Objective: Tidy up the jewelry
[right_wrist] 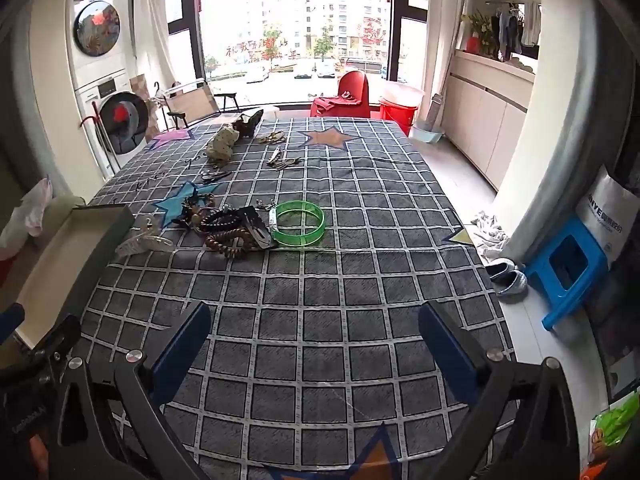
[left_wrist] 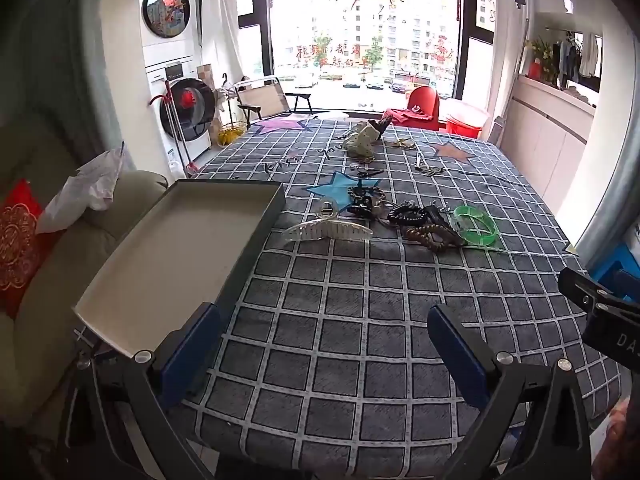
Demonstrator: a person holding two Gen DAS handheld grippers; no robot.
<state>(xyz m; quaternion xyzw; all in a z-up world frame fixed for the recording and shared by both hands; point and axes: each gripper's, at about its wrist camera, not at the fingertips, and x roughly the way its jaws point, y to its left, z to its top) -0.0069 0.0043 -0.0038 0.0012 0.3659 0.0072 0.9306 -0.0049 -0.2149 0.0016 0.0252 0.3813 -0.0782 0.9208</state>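
A big table with a grey checked cloth [left_wrist: 340,320] fills both views. The left gripper [left_wrist: 324,344] sits at the bottom of its picture with its two blue fingers wide apart and nothing between them. The right gripper [right_wrist: 316,340] looks the same, wide apart and holding nothing. The jewelry lies in a heap in the middle of the cloth: a green bangle [left_wrist: 474,226], brown bead bracelets [left_wrist: 430,236], a black coil band [left_wrist: 406,214] and a clear hair claw [left_wrist: 326,230]. More small pieces lie farther back near a spotted pouch [left_wrist: 362,140]. A flat grey box [left_wrist: 180,256] sits at the left, just beside the hair claw.
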